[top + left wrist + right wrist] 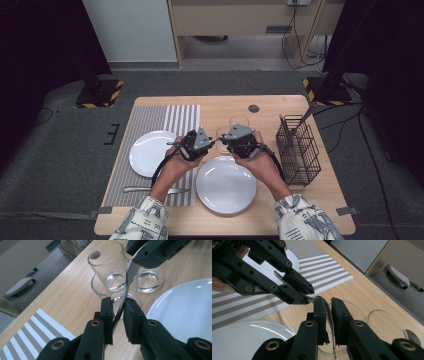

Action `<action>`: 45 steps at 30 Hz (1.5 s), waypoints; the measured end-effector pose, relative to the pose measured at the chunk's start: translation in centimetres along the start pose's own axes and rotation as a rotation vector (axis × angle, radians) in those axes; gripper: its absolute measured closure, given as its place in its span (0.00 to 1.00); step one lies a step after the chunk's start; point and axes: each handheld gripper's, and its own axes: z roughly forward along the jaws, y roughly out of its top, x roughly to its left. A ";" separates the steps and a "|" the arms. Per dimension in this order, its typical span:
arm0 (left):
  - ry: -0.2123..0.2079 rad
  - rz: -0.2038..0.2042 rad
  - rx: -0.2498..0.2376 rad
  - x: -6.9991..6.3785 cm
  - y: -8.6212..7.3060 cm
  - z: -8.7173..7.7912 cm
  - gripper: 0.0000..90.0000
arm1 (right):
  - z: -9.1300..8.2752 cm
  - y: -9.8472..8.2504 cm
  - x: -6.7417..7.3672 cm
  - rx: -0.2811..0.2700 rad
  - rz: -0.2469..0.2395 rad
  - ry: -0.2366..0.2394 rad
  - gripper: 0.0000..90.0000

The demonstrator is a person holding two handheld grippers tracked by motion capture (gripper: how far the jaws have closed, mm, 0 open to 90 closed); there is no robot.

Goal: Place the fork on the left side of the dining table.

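— What do the two tongs have between them?

— A slim metal piece of cutlery [127, 287], held above the desk [280, 107] between both. The left tongs [117, 305] are nearly closed around one end of it; in the left gripper view the strip runs up between the jaws.

— And the right tongs [329, 305]?

— Clamped tight on the other end, jaws almost together.

— Where is all this?

— Over the clear glasses [113, 272], just beyond the near white plate [226, 185]. A second plate [145, 152] sits on the striped placemat [150, 120], and a wire basket [298, 150] stands to the right.
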 end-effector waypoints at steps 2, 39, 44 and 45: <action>0.001 0.004 0.001 0.0 0.0 0.0 0.89 | 0.0 0.1 0.0 -0.006 -0.002 -0.003 0.91; -0.006 -0.034 -0.029 0.2 -0.1 -0.6 0.97 | 0.0 0.9 -0.2 -0.084 0.048 -0.054 0.54; 0.000 -0.042 -0.024 0.4 -0.2 -0.7 0.97 | 0.1 0.7 -0.2 -0.076 0.053 -0.069 0.54; 0.003 -0.042 -0.024 0.4 -0.2 -0.7 0.97 | 0.1 0.7 -0.2 -0.073 0.051 -0.069 0.57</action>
